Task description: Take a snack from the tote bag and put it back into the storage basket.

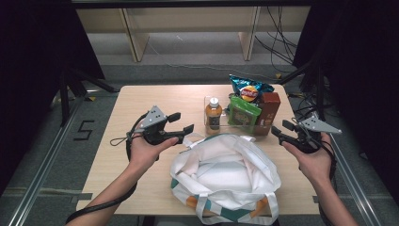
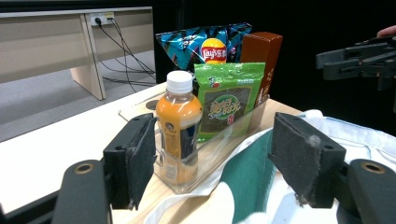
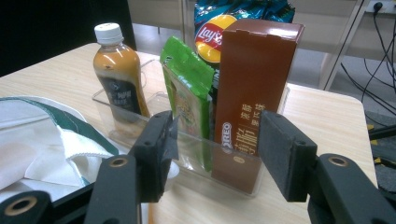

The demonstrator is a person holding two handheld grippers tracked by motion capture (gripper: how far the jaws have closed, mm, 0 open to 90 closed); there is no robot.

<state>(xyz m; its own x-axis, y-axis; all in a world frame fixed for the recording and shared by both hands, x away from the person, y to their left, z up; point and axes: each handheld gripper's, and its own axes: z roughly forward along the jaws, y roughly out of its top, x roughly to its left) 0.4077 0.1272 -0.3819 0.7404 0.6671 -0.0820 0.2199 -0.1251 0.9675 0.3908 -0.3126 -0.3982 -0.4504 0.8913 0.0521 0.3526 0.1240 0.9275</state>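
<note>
Wooden bench (image 1: 141, 101), seen from above, carrying all items toward its right half. Near the front edge, a white tote bag (image 1: 226, 176) with green trim, slumped with its mouth turned up toward the far edge, presumably laid ready to receive goods. Just beyond the bag, close to the far right corner, a clear plastic bin (image 3: 233, 161) holding the snacks upright in a row, likely so that each can be pinched from the side. In the bin, from tallest and widest down: blue crisp packet (image 1: 248, 88) at the back; brown carton (image 3: 254, 88) at the right end; green seaweed packet (image 2: 229, 100) in the middle; bottle of orange-brown drink (image 2: 178, 126) with white cap at the left end.

Left gripper (image 1: 181, 127) at the bin's left, released and empty, jaws spread wide and levelled at the bottle, which stands ahead between them, untouched. Right gripper (image 1: 281, 132) off the bin's right end, likewise released and empty, jaws parted about halfway and framing the carton's lower part, not yet touching. Apparent step: approach for picking from the bin.
</note>
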